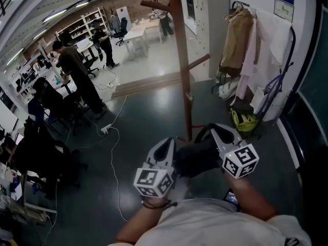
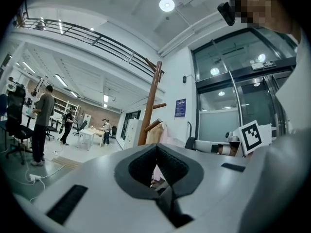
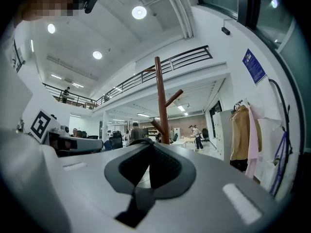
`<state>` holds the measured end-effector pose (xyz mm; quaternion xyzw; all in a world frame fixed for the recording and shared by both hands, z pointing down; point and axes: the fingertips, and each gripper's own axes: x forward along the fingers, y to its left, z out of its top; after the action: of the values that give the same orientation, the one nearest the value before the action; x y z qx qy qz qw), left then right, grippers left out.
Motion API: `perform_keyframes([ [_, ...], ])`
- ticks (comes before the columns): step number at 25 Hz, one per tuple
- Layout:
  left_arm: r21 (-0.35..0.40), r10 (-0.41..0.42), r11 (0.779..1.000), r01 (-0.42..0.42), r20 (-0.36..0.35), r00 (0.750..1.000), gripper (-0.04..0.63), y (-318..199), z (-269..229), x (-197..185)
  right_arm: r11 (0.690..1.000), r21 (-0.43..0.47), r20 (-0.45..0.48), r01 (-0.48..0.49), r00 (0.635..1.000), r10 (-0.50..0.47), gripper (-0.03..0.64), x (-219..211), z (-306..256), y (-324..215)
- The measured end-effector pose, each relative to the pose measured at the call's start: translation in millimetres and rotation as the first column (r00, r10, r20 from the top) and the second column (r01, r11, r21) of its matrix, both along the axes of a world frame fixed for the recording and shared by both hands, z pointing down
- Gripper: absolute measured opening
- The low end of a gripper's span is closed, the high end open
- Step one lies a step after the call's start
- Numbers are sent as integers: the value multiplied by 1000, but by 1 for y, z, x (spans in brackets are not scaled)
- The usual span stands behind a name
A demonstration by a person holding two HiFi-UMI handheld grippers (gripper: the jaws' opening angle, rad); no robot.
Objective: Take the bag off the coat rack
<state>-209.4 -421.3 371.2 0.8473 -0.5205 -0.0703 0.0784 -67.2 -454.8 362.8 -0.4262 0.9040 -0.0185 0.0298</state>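
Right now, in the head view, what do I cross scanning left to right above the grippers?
Standing person in dark clothes → white power strip on the floor → wooden coat rack → tan coat → white garment.

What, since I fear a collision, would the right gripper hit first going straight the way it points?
Probably the coat rack pole, standing straight ahead just above the right gripper's closed jaws; how far off is unclear.
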Motion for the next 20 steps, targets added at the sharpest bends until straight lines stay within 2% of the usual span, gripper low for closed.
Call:
perform_keyframes([
  [8,-2,-40,999,40,1,999,6,43,4,43,996,-46,21,72,997,-71,25,33,12,45],
  [20,-26,-90,996,89,-12,996,6,116,18,84,994,-63,2,91,996,-91,25,79,26,116],
])
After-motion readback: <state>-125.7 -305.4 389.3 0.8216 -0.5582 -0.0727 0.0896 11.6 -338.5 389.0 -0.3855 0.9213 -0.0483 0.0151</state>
